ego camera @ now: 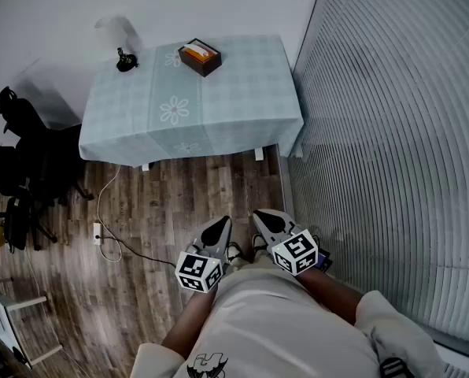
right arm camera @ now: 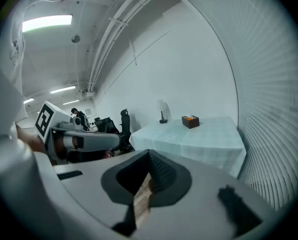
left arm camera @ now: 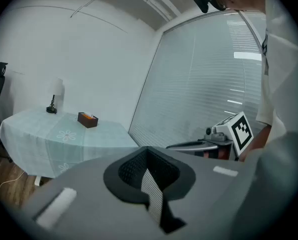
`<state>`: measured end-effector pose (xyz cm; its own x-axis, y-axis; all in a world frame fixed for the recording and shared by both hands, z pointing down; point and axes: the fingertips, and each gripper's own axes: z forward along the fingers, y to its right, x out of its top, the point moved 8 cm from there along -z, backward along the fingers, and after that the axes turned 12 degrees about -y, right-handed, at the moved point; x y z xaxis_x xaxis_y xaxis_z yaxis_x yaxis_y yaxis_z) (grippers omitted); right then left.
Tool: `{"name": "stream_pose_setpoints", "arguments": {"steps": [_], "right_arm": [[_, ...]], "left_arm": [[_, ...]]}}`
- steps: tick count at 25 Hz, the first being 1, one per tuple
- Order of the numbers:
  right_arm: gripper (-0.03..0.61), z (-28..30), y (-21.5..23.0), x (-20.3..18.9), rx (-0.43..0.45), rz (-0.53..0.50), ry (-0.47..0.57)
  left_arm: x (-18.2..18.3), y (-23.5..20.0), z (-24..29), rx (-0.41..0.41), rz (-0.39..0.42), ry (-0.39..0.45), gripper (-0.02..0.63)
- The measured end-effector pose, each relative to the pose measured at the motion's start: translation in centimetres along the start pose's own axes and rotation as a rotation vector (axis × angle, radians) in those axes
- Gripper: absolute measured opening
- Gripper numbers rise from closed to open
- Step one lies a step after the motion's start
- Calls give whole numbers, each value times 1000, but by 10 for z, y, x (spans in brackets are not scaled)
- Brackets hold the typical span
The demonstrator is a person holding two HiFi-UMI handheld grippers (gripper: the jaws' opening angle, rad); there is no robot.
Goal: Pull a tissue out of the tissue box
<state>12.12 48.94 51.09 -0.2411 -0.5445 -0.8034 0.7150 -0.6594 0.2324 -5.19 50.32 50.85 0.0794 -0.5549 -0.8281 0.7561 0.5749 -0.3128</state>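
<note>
The tissue box (ego camera: 200,57) is dark brown with an orange top and a white tissue sticking up. It stands on the far side of a table (ego camera: 227,109) covered with a pale green cloth, well away from me. It also shows small in the left gripper view (left arm camera: 87,119) and in the right gripper view (right arm camera: 190,121). My left gripper (ego camera: 221,224) and right gripper (ego camera: 264,216) hang side by side close to my body, over the wooden floor, pointing toward the table. Each one's jaws meet at the tips, with nothing held (left arm camera: 148,150) (right arm camera: 149,153).
A small black object (ego camera: 125,60) stands at the table's far left corner. A wall of blinds (ego camera: 392,132) runs along the right. Dark office chairs (ego camera: 14,113) crowd the left side. A power strip (ego camera: 97,233) with a cable lies on the floor.
</note>
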Motion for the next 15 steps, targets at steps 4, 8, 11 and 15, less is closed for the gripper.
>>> {"name": "stream_pose_setpoints", "arguments": {"steps": [4, 8, 11, 15], "right_arm": [[9, 11, -5, 2, 4, -1, -10], [9, 23, -13, 7, -6, -6, -18], [11, 33, -20, 8, -8, -4, -25], [11, 52, -21, 9, -12, 41, -37]], "left_arm": [[-2, -8, -1, -12, -3, -1, 6], [-4, -22, -5, -26, -10, -3, 6], [-7, -36, -11, -30, -17, -5, 6], [-6, -58, -10, -45, -14, -10, 6]]}}
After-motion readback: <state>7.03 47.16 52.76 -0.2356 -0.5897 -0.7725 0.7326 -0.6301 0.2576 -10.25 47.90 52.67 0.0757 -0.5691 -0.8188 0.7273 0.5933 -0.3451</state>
